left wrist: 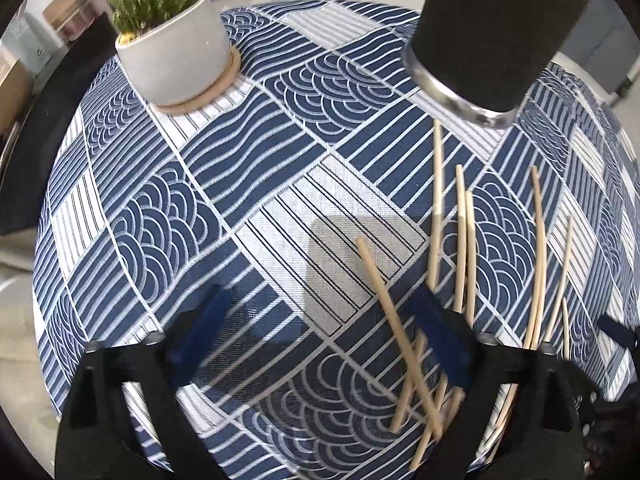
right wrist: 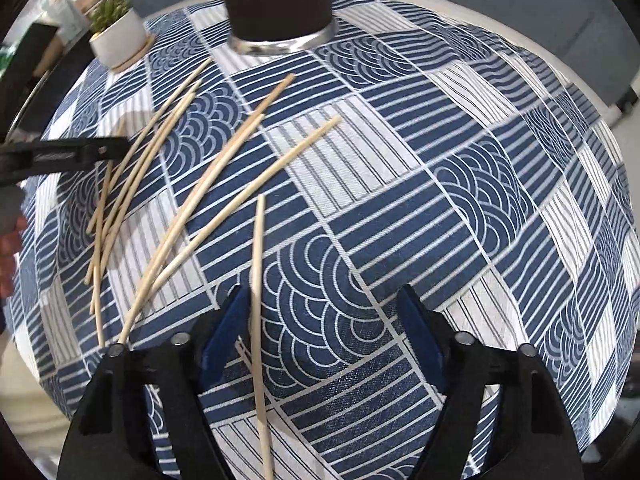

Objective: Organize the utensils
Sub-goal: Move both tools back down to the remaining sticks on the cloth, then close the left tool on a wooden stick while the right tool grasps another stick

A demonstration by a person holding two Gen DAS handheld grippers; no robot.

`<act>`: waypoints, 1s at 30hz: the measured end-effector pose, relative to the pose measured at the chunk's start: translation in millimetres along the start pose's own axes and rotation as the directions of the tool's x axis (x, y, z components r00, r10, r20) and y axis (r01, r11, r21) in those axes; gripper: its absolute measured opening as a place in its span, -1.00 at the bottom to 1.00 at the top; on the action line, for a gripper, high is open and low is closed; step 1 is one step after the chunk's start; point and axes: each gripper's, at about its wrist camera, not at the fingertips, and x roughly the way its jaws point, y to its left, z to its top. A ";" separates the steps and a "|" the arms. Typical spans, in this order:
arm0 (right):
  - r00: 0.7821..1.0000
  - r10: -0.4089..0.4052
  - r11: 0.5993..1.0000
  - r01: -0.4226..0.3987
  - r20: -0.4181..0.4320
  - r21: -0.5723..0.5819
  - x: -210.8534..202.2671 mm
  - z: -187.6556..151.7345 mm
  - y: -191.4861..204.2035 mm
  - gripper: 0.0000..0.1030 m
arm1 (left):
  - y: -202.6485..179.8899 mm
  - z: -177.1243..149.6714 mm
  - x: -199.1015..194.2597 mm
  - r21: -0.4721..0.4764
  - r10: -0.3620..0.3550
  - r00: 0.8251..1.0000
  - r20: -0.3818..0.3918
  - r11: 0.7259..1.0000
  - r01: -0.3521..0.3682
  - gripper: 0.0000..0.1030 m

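My left hand-held gripper [left wrist: 320,344] gapes empty; my right hand-held gripper [right wrist: 324,336] stands open around a chopstick [right wrist: 258,280], pads apart.

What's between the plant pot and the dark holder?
Only bare patterned cloth lies between the plant pot and the dark holder in the left wrist view; the chopsticks lie nearer the camera.

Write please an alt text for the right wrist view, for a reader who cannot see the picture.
The right claw, open, points down at a blue and white patterned tablecloth, with one thin pale wooden chopstick lying between its blue fingers. More pale chopsticks lie scattered to the left, below a tall dark cylindrical holder and a small potted cactus.
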 end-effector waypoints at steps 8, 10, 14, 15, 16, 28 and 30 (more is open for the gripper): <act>0.998 0.020 0.994 -0.026 -0.055 -0.108 -2.4 10.0 -3.4 -0.83 | -1.1 4.6 -3.7 -0.116 0.019 0.998 -0.054 0.993 -0.025 0.59; 0.997 0.032 0.995 -0.038 -0.066 -0.092 -1.3 12.8 -10.3 -0.87 | -0.7 2.8 -9.4 -0.141 0.021 0.999 -0.049 0.990 -0.027 0.09; 0.995 0.080 0.995 -0.084 -0.065 -0.058 0.0 16.7 -20.9 -0.91 | -3.3 -8.4 -19.2 -0.124 0.014 0.999 -0.031 0.992 -0.017 -0.41; 0.994 0.089 0.994 -0.092 -0.063 -0.058 -0.1 16.5 -22.6 -0.91 | -1.7 -9.2 -19.8 -0.123 0.011 0.999 -0.032 0.992 -0.015 -0.57; 0.992 0.106 0.992 -0.109 -0.062 -0.057 0.2 16.7 -25.4 -0.91 | 1.3 -11.6 -20.5 -0.127 0.000 0.999 -0.039 0.992 -0.005 -0.72; 0.984 0.172 0.981 -0.167 -0.042 0.103 -8.5 16.4 -61.2 -0.91 | 46.4 -21.7 -20.8 -0.019 -0.058 0.991 -0.119 0.998 0.057 -0.91; 0.982 0.191 0.968 -0.189 0.006 0.162 -20.7 16.0 -72.6 -0.91 | 57.1 -22.9 -20.9 -0.003 -0.056 0.990 -0.133 0.998 0.056 -0.91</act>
